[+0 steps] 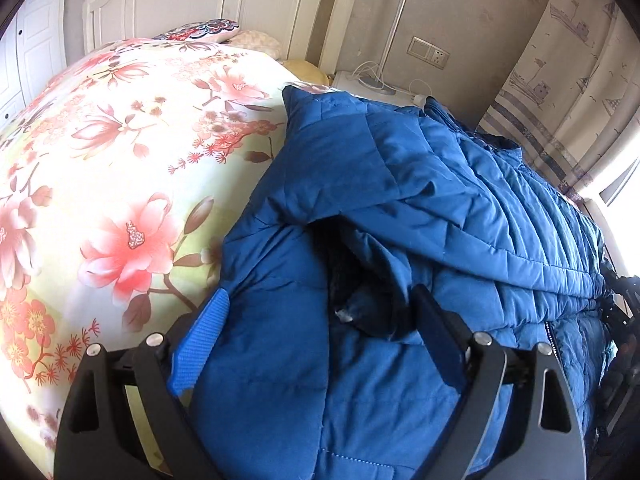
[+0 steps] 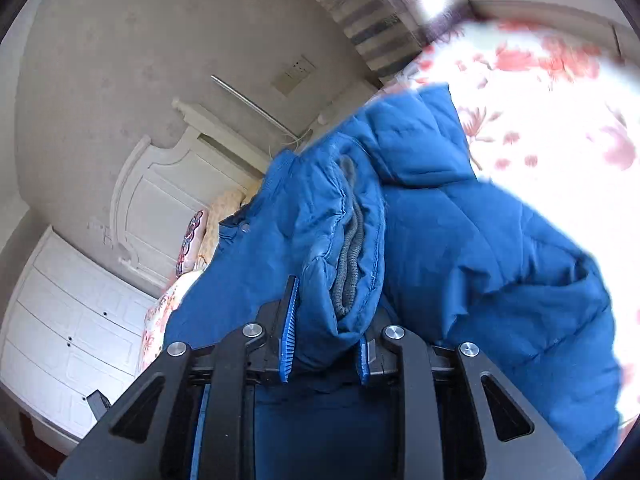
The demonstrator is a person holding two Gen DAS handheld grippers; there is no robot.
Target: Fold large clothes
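A large blue quilted jacket (image 1: 420,184) lies bunched on the bed, with a dark opening in its folds near the middle. My left gripper (image 1: 320,312) is open wide and straddles a puffy part of the jacket; its blue left pad (image 1: 208,328) shows beside the fabric. In the right wrist view the jacket (image 2: 480,248) hangs lifted and tilted. My right gripper (image 2: 326,332) is shut on a thick fold of it, next to a grey ribbed knit band (image 2: 352,248). The right-hand fingertip is mostly hidden by fabric.
The bed carries a floral duvet (image 1: 120,160) with a white headboard (image 1: 224,4) and patterned pillow (image 1: 200,30) behind. A nightstand with a lamp pole (image 1: 376,80) and a curtain (image 1: 560,80) stand to the right. A white wardrobe (image 2: 72,340) is beside the bed.
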